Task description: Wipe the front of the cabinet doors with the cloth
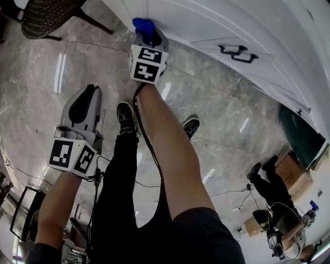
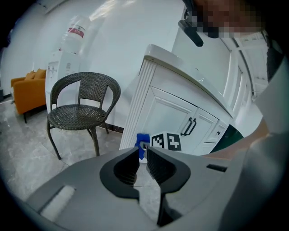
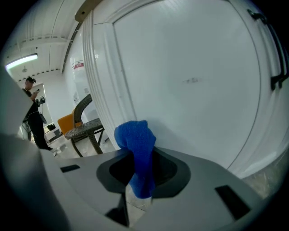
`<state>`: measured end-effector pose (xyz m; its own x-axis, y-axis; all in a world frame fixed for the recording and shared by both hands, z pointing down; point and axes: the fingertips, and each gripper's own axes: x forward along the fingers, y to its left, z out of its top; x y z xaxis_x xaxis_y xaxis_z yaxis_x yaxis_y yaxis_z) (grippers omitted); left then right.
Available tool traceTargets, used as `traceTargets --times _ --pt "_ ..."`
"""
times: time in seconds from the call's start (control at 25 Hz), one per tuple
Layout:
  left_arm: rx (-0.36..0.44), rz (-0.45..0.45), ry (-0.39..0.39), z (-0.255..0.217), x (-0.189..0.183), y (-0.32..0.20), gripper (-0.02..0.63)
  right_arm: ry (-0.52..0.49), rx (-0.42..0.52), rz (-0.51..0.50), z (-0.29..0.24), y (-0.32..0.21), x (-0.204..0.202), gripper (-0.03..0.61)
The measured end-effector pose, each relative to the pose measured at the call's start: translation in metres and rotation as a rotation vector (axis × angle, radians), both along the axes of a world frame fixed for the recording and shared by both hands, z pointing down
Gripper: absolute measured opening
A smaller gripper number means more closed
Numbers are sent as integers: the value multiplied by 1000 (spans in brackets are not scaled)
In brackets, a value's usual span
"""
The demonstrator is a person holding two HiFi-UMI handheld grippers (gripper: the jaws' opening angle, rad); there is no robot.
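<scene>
My right gripper [image 1: 146, 32] [image 3: 141, 159] is shut on a bunched blue cloth [image 1: 143, 25] [image 3: 137, 140]. It holds the cloth against the lower left part of the white cabinet door [image 1: 206, 23] [image 3: 194, 81], beside the fluted corner post [image 3: 97, 81]. Black door handles [image 1: 238, 53] [image 3: 276, 54] lie further right. My left gripper [image 1: 94, 88] [image 2: 142, 154] hangs low over the marble floor, away from the cabinet, with its jaws closed to a thin slit and nothing between them. In the left gripper view the cloth [image 2: 142, 140] shows beyond the jaws, against the cabinet [image 2: 171, 113].
A dark wicker chair [image 1: 46, 15] [image 2: 81, 110] stands left of the cabinet, with a water dispenser [image 2: 67, 49] and an orange sofa [image 2: 27, 88] behind it. Another person [image 1: 268, 183] [image 3: 34, 113] stands off to the side near cardboard boxes [image 1: 289, 167]. Cables cross the floor [image 1: 227, 193].
</scene>
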<state>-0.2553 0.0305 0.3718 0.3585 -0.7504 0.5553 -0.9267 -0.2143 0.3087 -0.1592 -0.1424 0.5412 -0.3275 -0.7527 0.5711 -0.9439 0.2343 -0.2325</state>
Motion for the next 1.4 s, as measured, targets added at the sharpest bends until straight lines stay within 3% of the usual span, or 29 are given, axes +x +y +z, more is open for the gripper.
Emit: traceTargets --times 0.2,0.48,0.88,1.12,1.24,1.4 --pt "-5 -48 13 8 2 17 57 59 22 43 0 1 70 80" --pt "-2 -85 19 21 33 33 57 117 8 143 13 19 177 80" --pt "-46 -130 31 38 103 49 57 102 -13 118 6 32 229 80" --pt "-49 -48 67 35 138 28 57 79 -21 148 -1 40 229 80" --pt "-36 -23 52 33 114 18 57 57 -9 158 1 44 201 80" --pt "-38 24 14 36 65 16 57 73 -3 67 9 46 125 80"
